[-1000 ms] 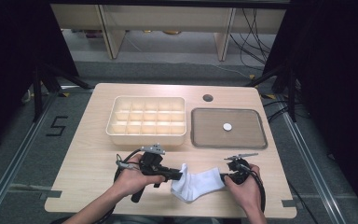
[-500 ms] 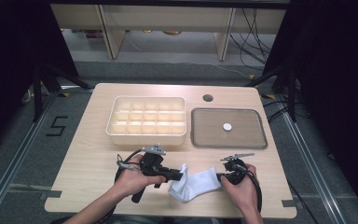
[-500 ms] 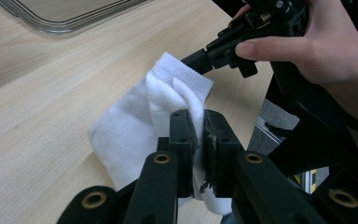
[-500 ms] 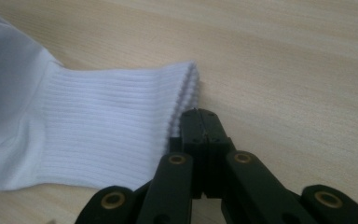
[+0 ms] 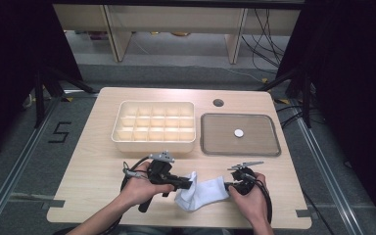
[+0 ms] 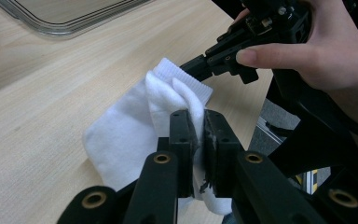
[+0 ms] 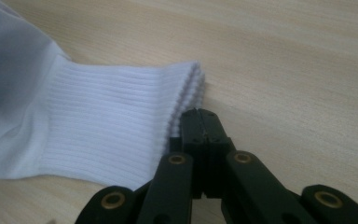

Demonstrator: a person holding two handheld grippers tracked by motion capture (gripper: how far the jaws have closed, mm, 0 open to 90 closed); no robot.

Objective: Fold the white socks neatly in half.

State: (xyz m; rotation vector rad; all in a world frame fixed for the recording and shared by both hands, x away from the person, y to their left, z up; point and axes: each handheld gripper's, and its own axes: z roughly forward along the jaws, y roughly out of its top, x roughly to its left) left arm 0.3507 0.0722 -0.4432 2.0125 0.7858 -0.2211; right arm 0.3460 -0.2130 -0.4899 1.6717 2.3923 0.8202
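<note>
Wood table (image 5: pixel 93 161) in a dark lab, w/ divided bin (image 5: pixel 154 126) and tray (image 5: pixel 240 134) at the far side. Sock (image 5: pixel 201 192) lies on the near edge between both hands. Left gripper (image 6: pixel 196 133) is clamped on the toe-end fabric. Right gripper (image 7: pixel 200 123) has its jaws pressed together at the cuff edge, prob pinching it, can't confirm. Tip: pull evenly and keep it low so the fabric flattens w/o slipping. Only writing: "5" (image 5: pixel 59 132) taped on the floor.

Overhead light's pretty even on the table (image 5: pixel 93 161), but the room around it goes nearly black. Right gripper view is soft up close, sock (image 7: pixel 98 130) blurry at top left
</note>
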